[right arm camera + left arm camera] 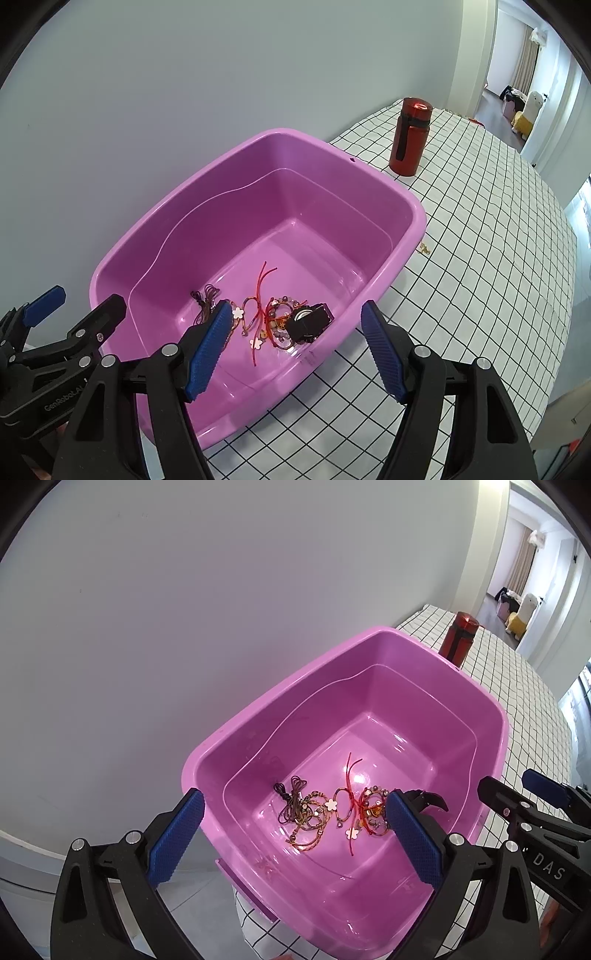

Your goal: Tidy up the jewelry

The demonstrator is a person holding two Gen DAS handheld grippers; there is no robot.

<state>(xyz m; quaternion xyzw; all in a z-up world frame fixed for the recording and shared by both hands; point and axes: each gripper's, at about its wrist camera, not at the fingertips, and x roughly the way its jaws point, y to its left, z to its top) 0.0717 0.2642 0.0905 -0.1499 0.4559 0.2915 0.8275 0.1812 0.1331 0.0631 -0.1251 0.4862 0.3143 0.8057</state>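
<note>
Pink plastic basin (369,236) on a grid-patterned tablecloth (480,258) holds a tangle of bracelets (273,321) and cords on its floor, with a black watch (308,319) at the heap's right end. Both the left gripper (295,838) and right gripper (295,350) hover above it, fingers spread apart and holding nothing. Beyond the basin's far corner stands a red thermos (410,136).

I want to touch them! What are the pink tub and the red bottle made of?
The pink tub looks like smooth, glossy plastic: light glints off its floor and its rounded walls look moulded. The red bottle looks like metal with a shiny coloured coat, since its top gleams; painted plastic is possible.
</note>
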